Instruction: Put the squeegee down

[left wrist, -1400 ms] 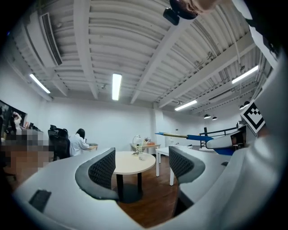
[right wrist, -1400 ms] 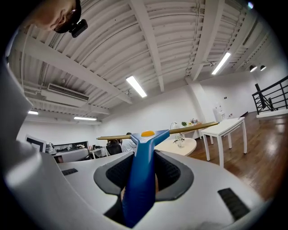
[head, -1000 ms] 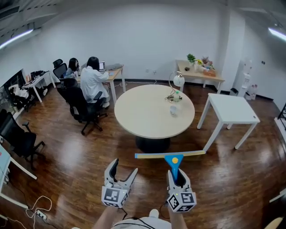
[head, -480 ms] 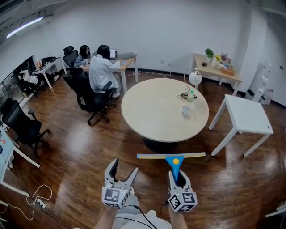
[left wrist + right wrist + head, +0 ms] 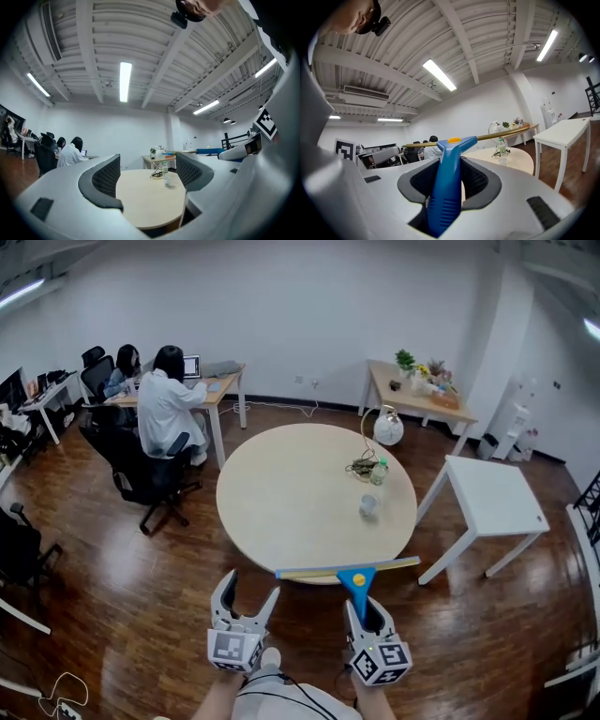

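Blue-handled squeegee [image 5: 349, 570] pinched in the right tongs [image 5: 364, 610], handle's lower end hidden there, left tongs [image 5: 247, 588] spread and empty, small items [image 5: 368, 506] on the table [image 5: 281, 493] indistinct.

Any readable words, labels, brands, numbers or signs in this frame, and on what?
None readable.
Marker cubes: black-and-white square patterns only, no letters.
Squeegee: no label visible.
Laptop screen: too small to read.

The squeegee [image 5: 357, 579] sits in the right gripper [image 5: 366, 608], before the round table [image 5: 291, 493], the left gripper [image 5: 248, 587] alongside.
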`<state>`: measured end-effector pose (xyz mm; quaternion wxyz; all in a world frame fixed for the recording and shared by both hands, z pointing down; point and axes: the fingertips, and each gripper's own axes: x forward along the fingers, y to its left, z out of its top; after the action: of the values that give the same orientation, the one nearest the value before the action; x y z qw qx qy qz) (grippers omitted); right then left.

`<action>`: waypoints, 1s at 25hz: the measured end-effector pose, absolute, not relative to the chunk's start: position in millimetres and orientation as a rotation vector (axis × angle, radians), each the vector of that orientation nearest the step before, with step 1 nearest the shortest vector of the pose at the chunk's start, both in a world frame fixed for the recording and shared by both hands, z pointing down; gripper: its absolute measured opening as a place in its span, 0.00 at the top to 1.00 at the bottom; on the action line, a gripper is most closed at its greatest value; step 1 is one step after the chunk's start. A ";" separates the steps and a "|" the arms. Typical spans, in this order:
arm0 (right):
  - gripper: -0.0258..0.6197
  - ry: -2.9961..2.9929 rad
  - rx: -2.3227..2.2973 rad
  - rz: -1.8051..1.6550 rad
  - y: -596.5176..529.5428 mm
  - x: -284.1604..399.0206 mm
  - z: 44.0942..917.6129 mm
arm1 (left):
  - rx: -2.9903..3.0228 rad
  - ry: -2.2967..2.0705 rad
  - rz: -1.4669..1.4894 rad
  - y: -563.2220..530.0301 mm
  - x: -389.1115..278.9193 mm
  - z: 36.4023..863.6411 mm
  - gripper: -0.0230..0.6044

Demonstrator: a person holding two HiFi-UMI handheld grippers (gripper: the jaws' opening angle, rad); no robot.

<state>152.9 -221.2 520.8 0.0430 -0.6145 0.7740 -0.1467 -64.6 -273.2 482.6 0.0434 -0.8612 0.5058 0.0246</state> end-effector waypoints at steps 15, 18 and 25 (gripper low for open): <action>0.72 2.331 -2.003 -0.526 -371.0 137.8 535.1 | -2.772 1.592 0.076 -449.5 -95.8 501.5 0.38; 0.72 2.324 -1.975 -0.545 -408.0 142.1 539.6 | -2.733 1.596 0.049 -481.4 -92.8 503.9 0.38; 0.72 2.421 -1.858 -0.500 -510.8 164.1 523.8 | -2.680 1.597 -0.061 -553.6 -54.2 490.6 0.38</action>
<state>164.1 -510.8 523.8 0.0244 -0.6007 0.7826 -0.1616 -54.2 -553.6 490.6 0.0108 -0.8588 0.5118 -0.0196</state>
